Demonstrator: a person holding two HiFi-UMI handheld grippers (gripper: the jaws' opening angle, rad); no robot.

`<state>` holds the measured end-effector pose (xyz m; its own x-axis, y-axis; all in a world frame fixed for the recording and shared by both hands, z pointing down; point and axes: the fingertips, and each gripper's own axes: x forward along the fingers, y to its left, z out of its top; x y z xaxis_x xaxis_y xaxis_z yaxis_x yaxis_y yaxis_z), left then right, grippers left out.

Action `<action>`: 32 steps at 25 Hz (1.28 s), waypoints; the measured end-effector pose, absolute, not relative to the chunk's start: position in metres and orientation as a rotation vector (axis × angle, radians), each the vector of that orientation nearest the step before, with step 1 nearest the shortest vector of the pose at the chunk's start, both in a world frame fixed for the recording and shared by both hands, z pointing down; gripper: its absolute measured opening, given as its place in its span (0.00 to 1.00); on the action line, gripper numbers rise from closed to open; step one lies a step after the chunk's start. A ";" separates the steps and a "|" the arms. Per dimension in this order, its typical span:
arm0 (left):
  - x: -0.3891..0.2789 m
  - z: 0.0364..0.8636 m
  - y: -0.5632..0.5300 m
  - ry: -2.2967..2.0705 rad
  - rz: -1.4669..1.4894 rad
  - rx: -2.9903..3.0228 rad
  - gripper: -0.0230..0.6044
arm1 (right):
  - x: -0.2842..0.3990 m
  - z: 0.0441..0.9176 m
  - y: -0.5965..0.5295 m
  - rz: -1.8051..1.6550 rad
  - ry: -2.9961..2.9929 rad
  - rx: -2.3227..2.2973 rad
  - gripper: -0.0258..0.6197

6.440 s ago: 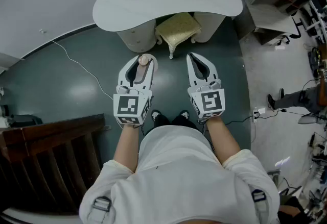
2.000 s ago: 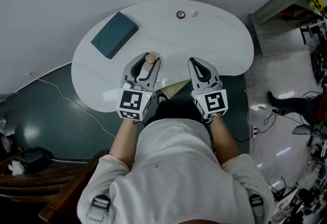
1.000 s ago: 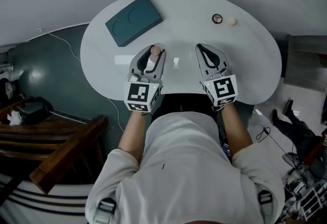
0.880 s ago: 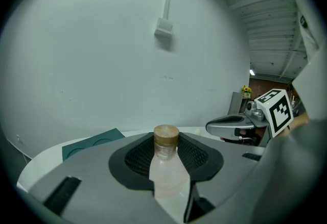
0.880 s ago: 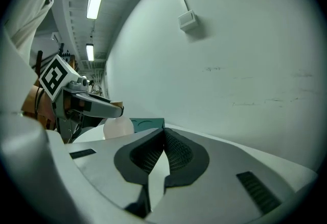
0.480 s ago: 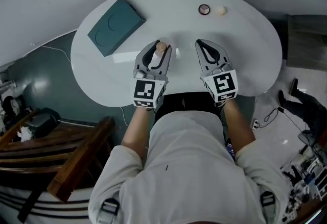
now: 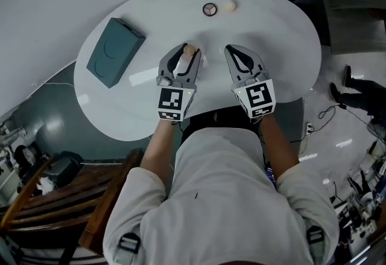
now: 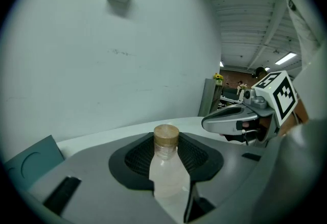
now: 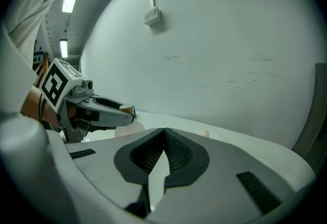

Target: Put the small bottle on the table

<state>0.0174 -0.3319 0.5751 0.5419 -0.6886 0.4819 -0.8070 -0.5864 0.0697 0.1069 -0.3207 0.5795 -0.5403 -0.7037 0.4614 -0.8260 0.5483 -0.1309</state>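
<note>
A small clear bottle point(image 8: 167, 174) with a cork-coloured cap point(image 7: 189, 51) stands upright between the jaws of my left gripper point(image 7: 183, 56), which is shut on it. The bottle hangs over the middle of the white rounded table point(image 7: 265, 28); its base is hidden, so contact with the tabletop cannot be told. My right gripper point(image 7: 233, 50) is level with the left one and just to its right, jaws shut with nothing between them point(image 9: 164, 137). In the right gripper view, the left gripper point(image 9: 104, 109) shows at the left.
A teal flat box point(image 7: 113, 52) lies on the table's left part. A small round dark-rimmed object point(image 7: 209, 9) and a beige ball point(image 7: 228, 6) sit near the far edge. A grey wall rises behind the table. Dark wooden furniture point(image 7: 72, 197) stands at lower left.
The head view has swung, so the table and teal box sit further left. Both grippers stay side by side over the table, the left still holding the bottle.
</note>
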 end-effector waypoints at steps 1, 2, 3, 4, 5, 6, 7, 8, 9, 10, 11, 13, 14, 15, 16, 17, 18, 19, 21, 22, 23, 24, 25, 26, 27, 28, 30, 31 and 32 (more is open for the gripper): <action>0.024 0.577 -0.334 -1.229 0.601 2.507 0.28 | 0.113 0.580 -0.320 0.489 -2.423 1.270 0.04; 0.031 0.579 -0.336 -1.213 0.606 2.517 0.28 | 0.118 0.580 -0.320 0.497 -2.415 1.284 0.04; 0.038 0.581 -0.338 -1.196 0.614 2.526 0.28 | 0.124 0.581 -0.320 0.500 -2.407 1.298 0.04; 0.044 0.584 -0.340 -1.180 0.625 2.537 0.28 | 0.130 0.583 -0.319 0.501 -2.399 1.311 0.04; 0.050 0.588 -0.342 -1.164 0.639 2.549 0.28 | 0.136 0.584 -0.319 0.505 -2.390 1.323 0.04; 0.057 0.591 -0.344 -1.150 0.653 2.560 0.28 | 0.141 0.585 -0.319 0.512 -2.381 1.334 0.04; 0.063 0.595 -0.346 -1.136 0.665 2.570 0.28 | 0.147 0.585 -0.319 0.520 -2.373 1.346 0.04; 0.069 0.598 -0.348 -1.123 0.673 2.576 0.28 | 0.152 0.585 -0.319 0.525 -2.366 1.358 0.04; 0.075 0.601 -0.350 -1.111 0.679 2.581 0.28 | 0.157 0.586 -0.318 0.526 -2.359 1.366 0.04; 0.080 0.604 -0.351 -1.099 0.686 2.585 0.28 | 0.162 0.588 -0.318 0.526 -2.350 1.373 0.04; 0.085 0.608 -0.352 -1.086 0.692 2.588 0.28 | 0.166 0.590 -0.317 0.528 -2.343 1.379 0.04; 0.094 0.614 -0.354 -1.060 0.701 2.594 0.28 | 0.173 0.591 -0.317 0.541 -2.330 1.396 0.04; 0.098 0.616 -0.355 -1.049 0.704 2.597 0.28 | 0.176 0.590 -0.318 0.552 -2.323 1.406 0.04; 0.102 0.618 -0.356 -1.039 0.707 2.600 0.28 | 0.179 0.590 -0.319 0.561 -2.318 1.413 0.04; 0.105 0.620 -0.357 -1.030 0.710 2.604 0.28 | 0.182 0.590 -0.319 0.566 -2.313 1.418 0.04; 0.108 0.622 -0.357 -1.021 0.714 2.607 0.28 | 0.184 0.590 -0.318 0.570 -2.309 1.422 0.04; 0.111 0.623 -0.356 -1.010 0.719 2.611 0.28 | 0.187 0.591 -0.317 0.574 -2.304 1.425 0.04; 0.114 0.625 -0.356 -0.997 0.724 2.616 0.28 | 0.191 0.592 -0.315 0.577 -2.298 1.428 0.04; 0.121 0.629 -0.355 -0.972 0.736 2.628 0.28 | 0.198 0.594 -0.313 0.583 -2.284 1.438 0.04; 0.124 0.630 -0.355 -0.961 0.742 2.633 0.28 | 0.202 0.595 -0.312 0.583 -2.277 1.443 0.04; 0.127 0.632 -0.355 -0.952 0.747 2.635 0.28 | 0.205 0.596 -0.311 0.579 -2.273 1.448 0.04; 0.128 0.634 -0.355 -0.946 0.753 2.635 0.28 | 0.208 0.598 -0.310 0.572 -2.270 1.451 0.04; 0.130 0.635 -0.356 -0.942 0.757 2.634 0.28 | 0.210 0.598 -0.310 0.566 -2.269 1.454 0.04; 0.131 0.636 -0.356 -0.940 0.759 2.633 0.28 | 0.211 0.599 -0.310 0.563 -2.268 1.456 0.04; 0.133 0.637 -0.356 -0.937 0.759 2.632 0.28 | 0.212 0.599 -0.309 0.563 -2.267 1.458 0.04; 0.134 0.638 -0.356 -0.933 0.758 2.632 0.28 | 0.212 0.600 -0.309 0.563 -2.265 1.459 0.04; 0.136 0.640 -0.357 -0.921 0.756 2.637 0.28 | 0.212 0.602 -0.309 0.564 -2.261 1.461 0.04; 0.137 0.640 -0.357 -0.914 0.755 2.640 0.28 | 0.212 0.602 -0.309 0.567 -2.260 1.462 0.04; 0.137 0.641 -0.357 -0.908 0.754 2.642 0.28 | 0.210 0.602 -0.308 0.574 -2.258 1.462 0.04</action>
<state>0.1371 -0.3572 0.6406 0.6724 -0.5001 0.5457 -0.6279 -0.7757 0.0629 0.2104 -0.3083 0.6020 -0.3805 -0.7604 0.5263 -0.9194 0.3723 -0.1268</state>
